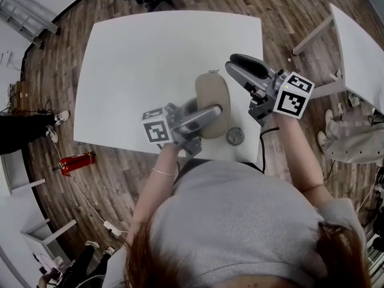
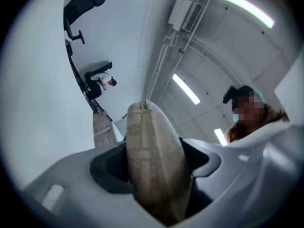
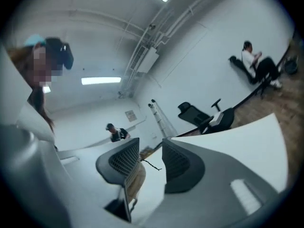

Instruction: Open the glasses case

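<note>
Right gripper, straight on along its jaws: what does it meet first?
Likely the end of the glasses case and its thin cord, which sit low in the gap of the open right gripper. Past that, only white table. Depth is unclear.

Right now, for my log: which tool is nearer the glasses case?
Left. The left tool grips the glasses case; the right tool is open beside its far end.

Beige glasses case point(image 1: 212, 95), white table point(image 1: 150, 53), brown wood-grain floor point(image 1: 114, 179); grey left gripper point(image 1: 208, 114) and right gripper point(image 1: 233, 65) carry black-and-white square-marked cubes point(image 1: 294, 98).
</note>
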